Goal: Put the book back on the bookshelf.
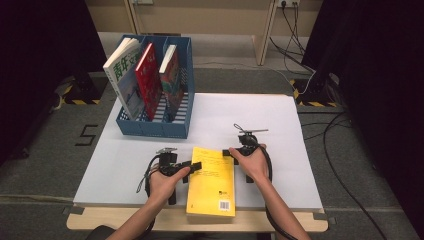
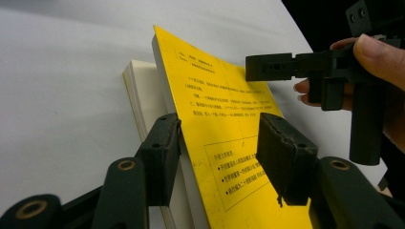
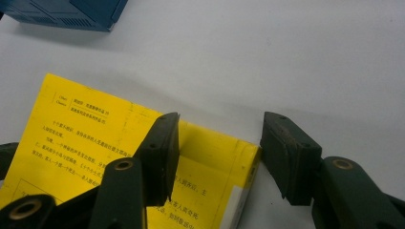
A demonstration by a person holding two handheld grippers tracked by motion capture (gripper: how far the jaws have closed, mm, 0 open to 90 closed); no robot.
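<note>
We have the yellow book (image 1: pixel 211 181) lying flat on the white bench (image 1: pixel 300 165), our left claw (image 2: pixel 217 152) half open around its lifted cover and our right claw (image 3: pixel 217 152) open at the spine edge, so the cover may slip free.

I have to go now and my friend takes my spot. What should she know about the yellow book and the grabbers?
Left gripper: jaws astride the left edge of the yellow book, one under the lifted cover, one above; not clamped.
Right gripper: open, jaws straddling the book's right edge.
The book lies flat at the near edge of the white table, back cover up.
The blue file rack at the far left holds three upright books, with room at its right.
Done: both grippers placed at the book.
Left: probably grip it, lift it and stand it in the rack.
</note>
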